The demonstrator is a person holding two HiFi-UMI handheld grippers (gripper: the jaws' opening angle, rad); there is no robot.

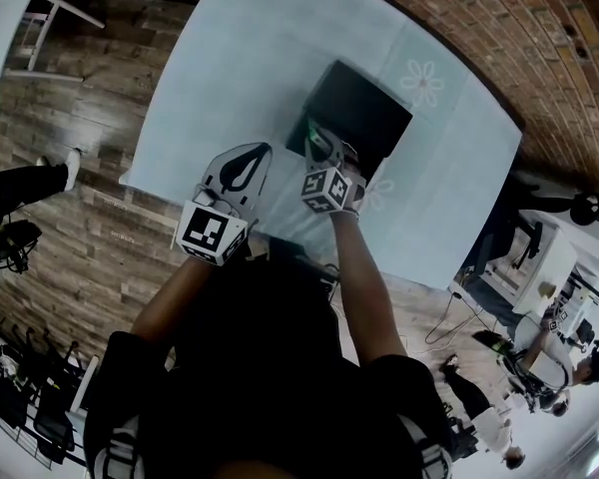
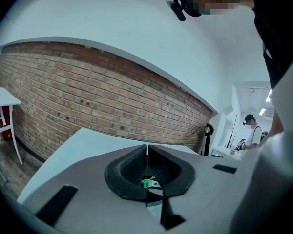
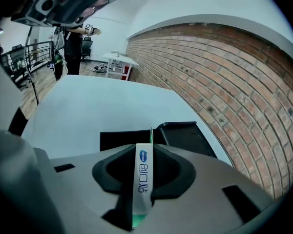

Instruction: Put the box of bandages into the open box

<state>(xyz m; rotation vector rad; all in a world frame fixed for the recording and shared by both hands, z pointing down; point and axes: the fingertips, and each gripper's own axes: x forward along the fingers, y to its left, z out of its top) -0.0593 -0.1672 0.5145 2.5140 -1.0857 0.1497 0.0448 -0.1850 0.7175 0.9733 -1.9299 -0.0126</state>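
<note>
Nearest the lens, the person's dark torso fills the bottom of the head view, with both forearms reaching out over the pale blue table. On the left, the left gripper hangs level just short of the work, its jaws closed tip to tip on nothing. It seems parked there to keep out of the way, since this placing needs one tool only. Beside it, the right gripper tilts downward and clamps the box of bandages by its broad faces. The narrow printed edge faces up, likely so the carton can slide in slim side first. Just beyond its tips lies the black open box, flap raised toward the brick wall. The carton's green end sits over the open box's near left edge, apparently not yet inside and still to be lowered.
</note>
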